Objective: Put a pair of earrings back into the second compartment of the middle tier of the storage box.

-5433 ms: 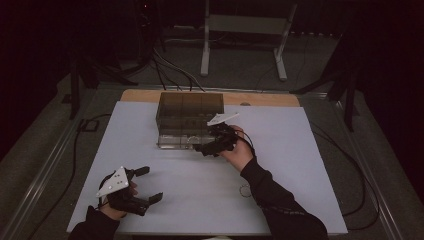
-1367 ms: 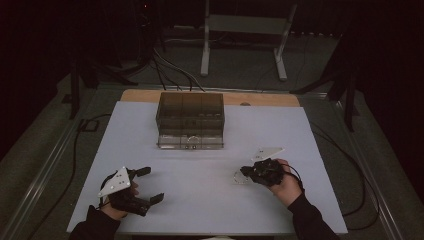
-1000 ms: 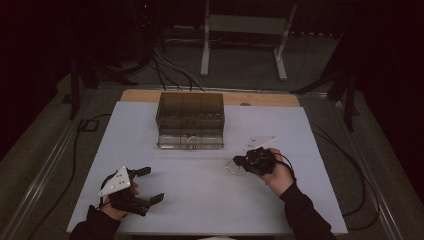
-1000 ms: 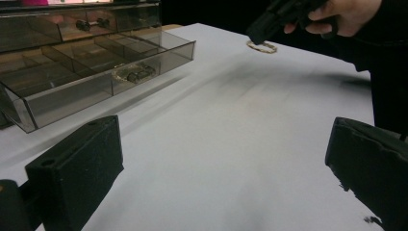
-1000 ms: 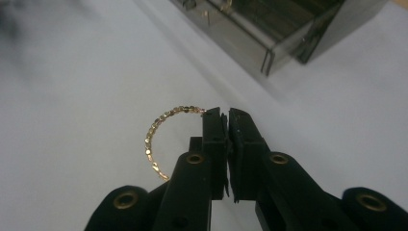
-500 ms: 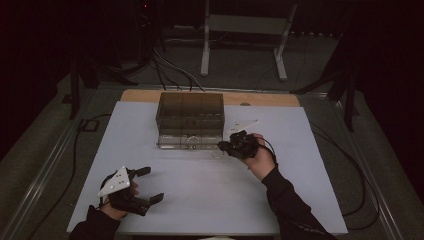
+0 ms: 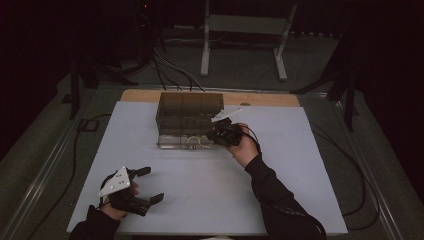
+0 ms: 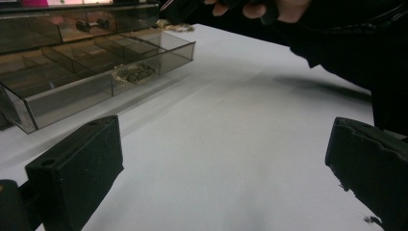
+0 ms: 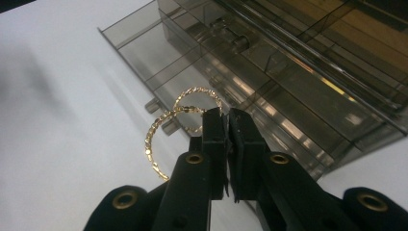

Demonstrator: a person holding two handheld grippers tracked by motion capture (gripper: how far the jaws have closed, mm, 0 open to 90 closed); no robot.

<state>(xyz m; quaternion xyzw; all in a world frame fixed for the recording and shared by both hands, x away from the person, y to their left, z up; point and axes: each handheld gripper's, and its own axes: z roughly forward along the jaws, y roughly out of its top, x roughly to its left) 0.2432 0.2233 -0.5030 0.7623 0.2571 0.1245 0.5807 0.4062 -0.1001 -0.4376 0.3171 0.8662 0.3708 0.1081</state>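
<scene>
Two gold rings (image 9: pixel 178 126) hang pinched in our right gripper (image 9: pixel 226 115), its jaws pressed nearly together, just above the open drawer (image 9: pixel 144 57) of one smoky plastic organizer box (image 7: pixel 189 117) on the white bench (image 7: pixel 210 185). Our left gripper (image 7: pixel 145 185) rests near the bench's front edge, jaws spread wide around nothing. From the left gripper view we also see a third piece of jewellery (image 8: pixel 132 74) lying in a drawer compartment.

Gold beaded bracelet (image 9: pixel 163 130), looped double, pinched upright, hanging above open drawer (image 9: pixel 144 57) of smoky organizer.
</scene>
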